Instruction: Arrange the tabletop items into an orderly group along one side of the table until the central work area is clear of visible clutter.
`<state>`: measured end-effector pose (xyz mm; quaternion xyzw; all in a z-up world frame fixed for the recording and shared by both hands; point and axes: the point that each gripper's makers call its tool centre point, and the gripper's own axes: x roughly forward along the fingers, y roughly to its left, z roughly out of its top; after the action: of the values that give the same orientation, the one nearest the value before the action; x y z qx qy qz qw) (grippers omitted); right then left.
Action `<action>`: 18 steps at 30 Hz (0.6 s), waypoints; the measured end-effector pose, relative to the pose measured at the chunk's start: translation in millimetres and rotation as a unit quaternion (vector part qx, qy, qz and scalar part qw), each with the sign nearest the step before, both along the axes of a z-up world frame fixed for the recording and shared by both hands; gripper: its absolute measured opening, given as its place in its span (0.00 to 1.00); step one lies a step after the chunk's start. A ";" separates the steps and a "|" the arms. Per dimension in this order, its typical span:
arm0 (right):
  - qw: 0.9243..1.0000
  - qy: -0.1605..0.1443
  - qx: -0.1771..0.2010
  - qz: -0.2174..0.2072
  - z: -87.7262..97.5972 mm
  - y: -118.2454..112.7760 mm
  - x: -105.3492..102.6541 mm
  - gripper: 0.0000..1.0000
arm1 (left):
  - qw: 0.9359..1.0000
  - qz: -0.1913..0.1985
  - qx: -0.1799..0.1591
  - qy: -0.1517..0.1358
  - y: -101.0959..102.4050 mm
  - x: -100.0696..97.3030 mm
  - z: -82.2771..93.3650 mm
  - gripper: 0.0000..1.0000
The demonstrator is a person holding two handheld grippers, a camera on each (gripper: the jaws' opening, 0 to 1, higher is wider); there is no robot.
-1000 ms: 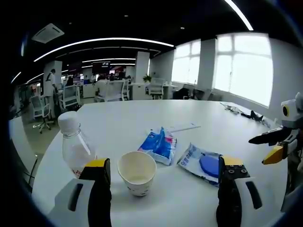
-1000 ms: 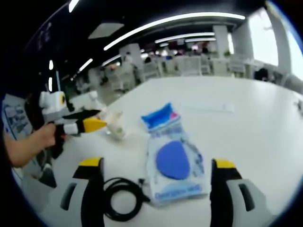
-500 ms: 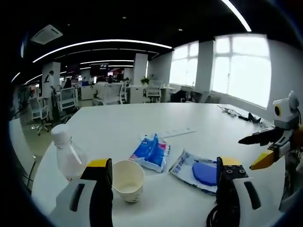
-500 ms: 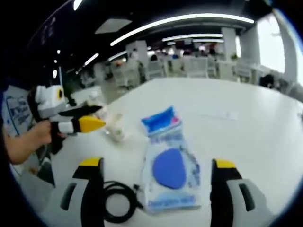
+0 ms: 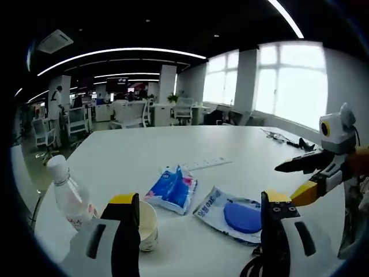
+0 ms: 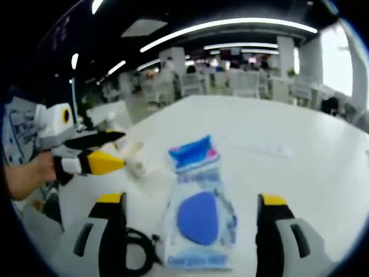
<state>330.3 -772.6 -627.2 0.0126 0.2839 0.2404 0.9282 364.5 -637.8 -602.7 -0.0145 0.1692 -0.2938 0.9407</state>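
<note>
1. Both views have pulled back from the white round table over the last second; the items sit lower and nearer each view's own jaws. This is camera motion. The items themselves lie where they lay.
2. Left gripper: jaws wide apart, nothing between them. The white paper cup now sits half behind its left jaw, where a second ago it stood clear between the two. The clear plastic bottle with a white cap has slid toward the left edge of the left gripper view.
3. Right gripper: jaws spread, empty. The clear flat packet with a blue disc inside lies between them on the table, closer than before. The blue-and-white crinkled sachet lies just beyond it, touching or nearly so.
4. The coiled black cable is now mostly hidden behind the right gripper's left jaw.
5. Judgement: no item is yet lifted or shifted; the centre of the table remains cluttered. The withdrawal looks like repositioning before a first pick, with the disc packet best lined up for the right gripper.
</note>
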 end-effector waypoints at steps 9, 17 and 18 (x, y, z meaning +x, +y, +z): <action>1.000 -0.008 -0.010 -0.003 -0.4 -7.6 29.4 0.89 | 1.000 0.016 -0.011 0.005 -8.3 1.1 -0.1 0.78; 1.000 -0.013 -0.008 -0.001 -4.6 -4.1 47.2 0.88 | 0.999 0.037 -0.023 0.012 -11.5 5.5 -0.5 0.71; 1.000 -0.012 -0.006 0.000 -6.2 -2.7 49.2 0.87 | 0.999 0.039 -0.027 0.011 -12.7 6.3 0.1 0.70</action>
<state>379.5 -775.3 -633.4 0.0039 0.2737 0.2390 0.9316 370.9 -650.5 -602.7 -0.0494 0.1710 -0.2614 0.9487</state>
